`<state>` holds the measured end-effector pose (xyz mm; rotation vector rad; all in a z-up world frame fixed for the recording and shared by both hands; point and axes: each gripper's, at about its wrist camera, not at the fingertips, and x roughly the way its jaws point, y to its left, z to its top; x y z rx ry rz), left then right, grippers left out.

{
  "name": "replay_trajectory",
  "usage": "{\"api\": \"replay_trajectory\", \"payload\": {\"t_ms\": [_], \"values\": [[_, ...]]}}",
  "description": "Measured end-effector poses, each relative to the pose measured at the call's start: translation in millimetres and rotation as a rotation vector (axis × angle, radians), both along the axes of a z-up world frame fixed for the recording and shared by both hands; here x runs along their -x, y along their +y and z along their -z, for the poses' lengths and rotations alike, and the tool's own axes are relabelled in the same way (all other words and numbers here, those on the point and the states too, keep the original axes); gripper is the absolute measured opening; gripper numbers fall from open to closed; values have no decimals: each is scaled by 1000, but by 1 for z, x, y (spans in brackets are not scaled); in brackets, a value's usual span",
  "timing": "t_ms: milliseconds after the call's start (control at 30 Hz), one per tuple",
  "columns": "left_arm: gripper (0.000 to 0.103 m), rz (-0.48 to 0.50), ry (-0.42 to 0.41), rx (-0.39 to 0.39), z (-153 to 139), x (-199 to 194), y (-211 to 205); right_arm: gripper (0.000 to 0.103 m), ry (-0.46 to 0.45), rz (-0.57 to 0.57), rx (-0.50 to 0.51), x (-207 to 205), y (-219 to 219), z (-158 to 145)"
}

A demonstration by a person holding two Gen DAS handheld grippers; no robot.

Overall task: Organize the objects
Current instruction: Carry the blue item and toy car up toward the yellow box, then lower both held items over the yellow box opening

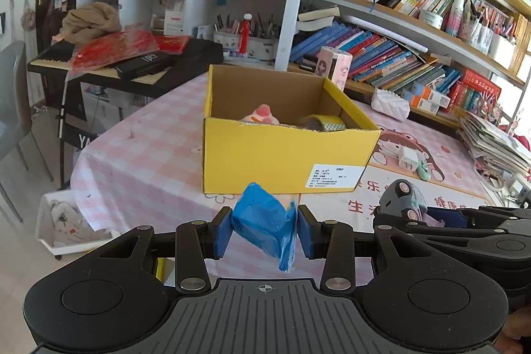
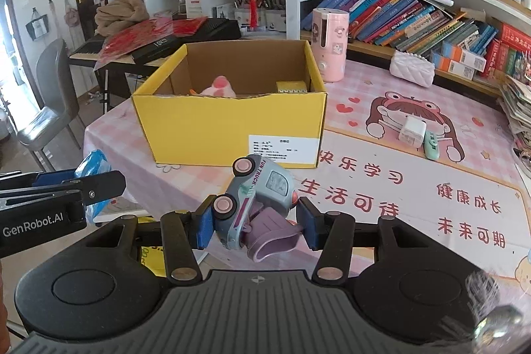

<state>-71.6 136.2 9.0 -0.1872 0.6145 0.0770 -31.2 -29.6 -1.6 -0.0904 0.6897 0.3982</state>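
An open yellow cardboard box stands on the pink table ahead of both grippers. Inside it lie a pink plush toy and a roll of yellow tape. My left gripper is shut on a blue plastic packet, held above the table short of the box; the packet also shows in the right wrist view. My right gripper is shut on a grey toy truck with pink wheels, tilted on its side; it also shows in the left wrist view.
A white charger and a green toy lie on the mat right of the box. A pink cylinder and white quilted purse stand behind. Bookshelves line the right; a keyboard and grey chair sit left.
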Motion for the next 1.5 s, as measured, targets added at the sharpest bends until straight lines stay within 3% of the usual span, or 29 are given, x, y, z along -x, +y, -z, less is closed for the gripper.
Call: {"api": "replay_trajectory", "payload": {"t_ms": [400,733,1133,1300,1500], "values": [[39,23,-13,8,-1,-3,5,48,5,27,15,2,4,-2],[39,6,-37,-4,-6,-30,8,48,-22,21,33,-25,8,-5],[39,-85,-99,-61,-29,-115,31,48,-217,-59,-15,-126,36,-51],[39,-101,-74,-86,-24,-151,30,48,-221,-83,-33,-171,44,-57],[39,-104,25,-128,-5,-182,29,48,-181,-170,-10,-196,59,-42]]}}
